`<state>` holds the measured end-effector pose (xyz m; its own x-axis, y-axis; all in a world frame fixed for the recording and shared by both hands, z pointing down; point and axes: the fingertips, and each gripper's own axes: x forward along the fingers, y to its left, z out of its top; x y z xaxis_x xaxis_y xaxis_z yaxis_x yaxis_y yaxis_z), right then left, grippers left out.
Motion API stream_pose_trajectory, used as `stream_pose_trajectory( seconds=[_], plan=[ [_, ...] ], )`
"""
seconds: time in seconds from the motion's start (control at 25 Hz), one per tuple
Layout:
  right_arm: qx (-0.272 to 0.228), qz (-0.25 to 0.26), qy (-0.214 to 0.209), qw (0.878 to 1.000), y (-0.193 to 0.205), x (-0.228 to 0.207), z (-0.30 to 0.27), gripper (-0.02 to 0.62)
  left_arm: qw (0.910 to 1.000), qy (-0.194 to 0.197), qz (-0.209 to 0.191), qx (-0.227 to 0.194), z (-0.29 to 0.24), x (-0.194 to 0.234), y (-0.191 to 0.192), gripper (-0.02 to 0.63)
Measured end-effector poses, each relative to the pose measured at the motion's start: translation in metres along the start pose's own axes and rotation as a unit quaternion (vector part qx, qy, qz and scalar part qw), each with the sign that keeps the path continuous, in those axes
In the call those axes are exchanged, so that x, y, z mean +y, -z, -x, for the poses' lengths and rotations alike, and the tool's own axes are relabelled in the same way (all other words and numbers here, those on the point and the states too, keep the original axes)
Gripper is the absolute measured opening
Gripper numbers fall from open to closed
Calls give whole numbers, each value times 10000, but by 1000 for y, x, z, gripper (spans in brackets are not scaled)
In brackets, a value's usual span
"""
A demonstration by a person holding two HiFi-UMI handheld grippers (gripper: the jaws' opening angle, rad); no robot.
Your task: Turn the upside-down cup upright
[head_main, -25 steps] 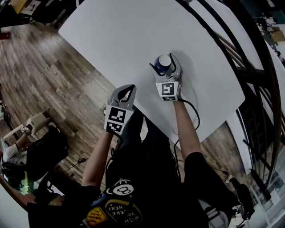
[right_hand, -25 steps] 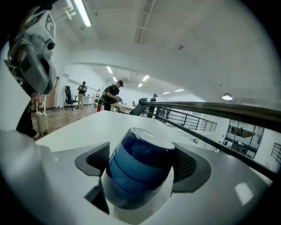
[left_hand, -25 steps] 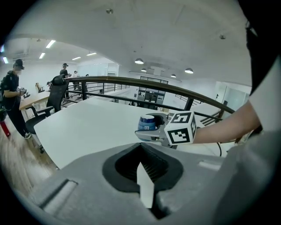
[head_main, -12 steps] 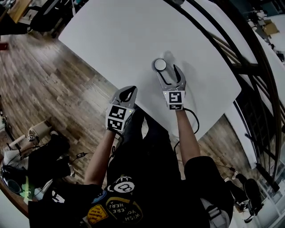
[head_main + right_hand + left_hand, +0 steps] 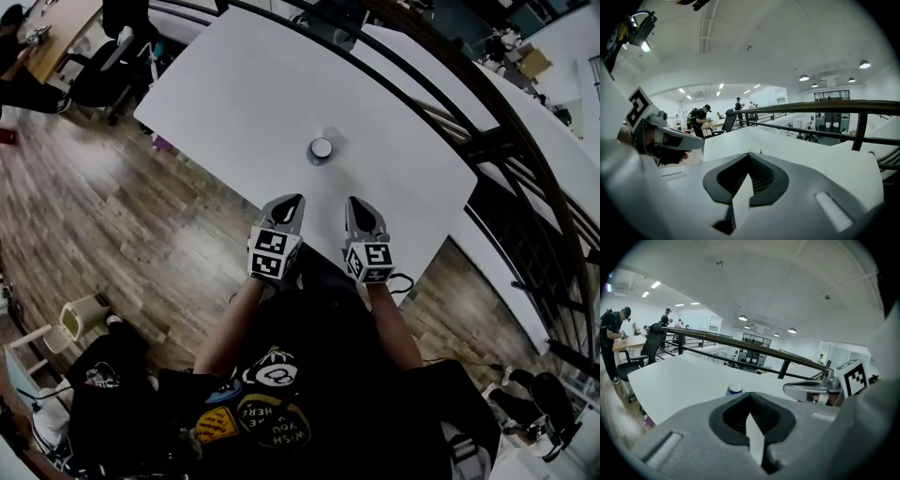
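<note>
A small blue cup [image 5: 321,148] stands alone on the white table [image 5: 234,84], its white end facing up. Neither gripper touches it. My left gripper [image 5: 292,201] hovers at the table's near edge, short of the cup, jaws shut and empty. My right gripper [image 5: 358,202] hangs beside it at the same distance, also shut with nothing held. In the left gripper view the cup [image 5: 734,389] shows just over the closed jaws [image 5: 751,412], with the right gripper [image 5: 808,390] off to the side. The right gripper view shows its own shut jaws [image 5: 749,180] and the left gripper [image 5: 670,139].
A dark metal railing [image 5: 487,141] runs behind the table's far and right sides. Wooden floor [image 5: 112,216] lies to the left. An office chair [image 5: 651,341] and people at a desk [image 5: 614,333] are beyond the table's far left corner.
The right gripper let go of the cup, pulled back toward the table's near edge and shut. The left gripper rose and came level beside it. The cup stayed standing on the table.
</note>
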<state>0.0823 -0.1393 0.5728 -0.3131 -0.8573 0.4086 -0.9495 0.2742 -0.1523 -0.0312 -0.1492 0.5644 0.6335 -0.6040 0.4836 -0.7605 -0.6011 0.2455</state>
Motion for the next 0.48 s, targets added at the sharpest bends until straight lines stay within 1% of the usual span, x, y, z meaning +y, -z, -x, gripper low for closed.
stream_pose_trajectory(
  seconds=[0.12,0.2,0.32,0.48],
  plan=[
    [153,-131,-217,9996,10,15,32,2,9999,-145,-56,-48,17,-24,0,5],
    [197,-128,-345,9991,9,20,49,2,9996,-277,-15,-23,25,-38,5,5],
    [90,9,-604,9981,2,19,65,2,9983,-541,143,-173,33,-58,5,5],
    [4,58,-895,9960,0,14,111,2,9962,-785,135,-343,48,-109,12,5]
  ],
)
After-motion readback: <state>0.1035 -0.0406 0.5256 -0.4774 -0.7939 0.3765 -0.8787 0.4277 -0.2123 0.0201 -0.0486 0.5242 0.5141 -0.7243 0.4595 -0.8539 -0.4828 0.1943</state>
